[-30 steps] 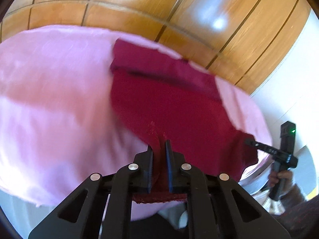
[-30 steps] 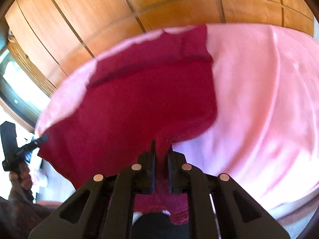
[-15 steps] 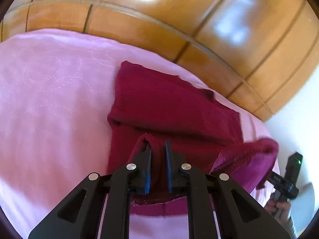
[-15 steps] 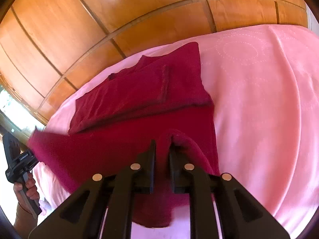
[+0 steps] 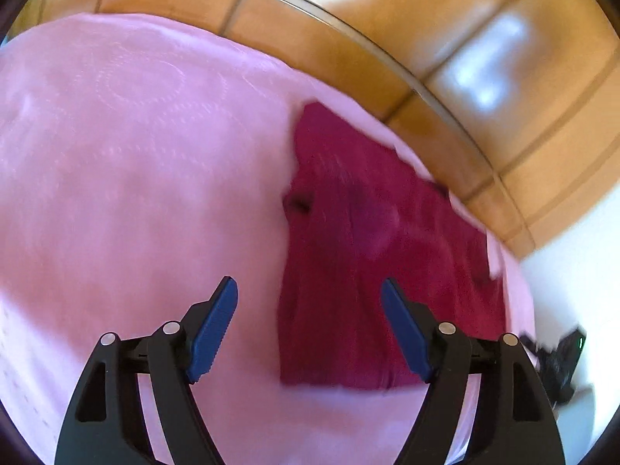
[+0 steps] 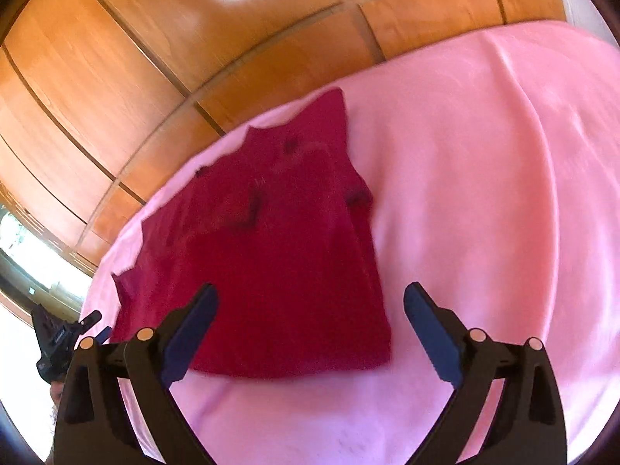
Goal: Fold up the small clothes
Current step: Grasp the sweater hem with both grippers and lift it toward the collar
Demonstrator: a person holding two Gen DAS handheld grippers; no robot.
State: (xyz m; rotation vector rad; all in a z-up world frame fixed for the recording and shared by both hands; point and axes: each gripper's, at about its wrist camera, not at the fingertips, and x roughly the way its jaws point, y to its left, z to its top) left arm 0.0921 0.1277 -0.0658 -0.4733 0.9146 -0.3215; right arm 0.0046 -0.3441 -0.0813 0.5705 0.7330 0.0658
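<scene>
Both hand-held grippers are standing wide apart at the fingers and gripping nothing: the left hand-held gripper [image 5: 309, 327] is hanging above the near left edge of the dark red garment [image 5: 372, 271], and the right hand-held gripper [image 6: 311, 333] is hanging above its near right part. Blue pads [image 5: 212, 333] are lining the inner faces of the left fingers. That garment is lying folded and flat on the pink bedspread [image 5: 135, 174], toward its far side, with its near edge running straight across. In the right wrist view the garment [image 6: 271, 252] is showing a few dark creases. Beyond the bedspread, glossy wooden panels [image 6: 155, 58] are filling the background.
</scene>
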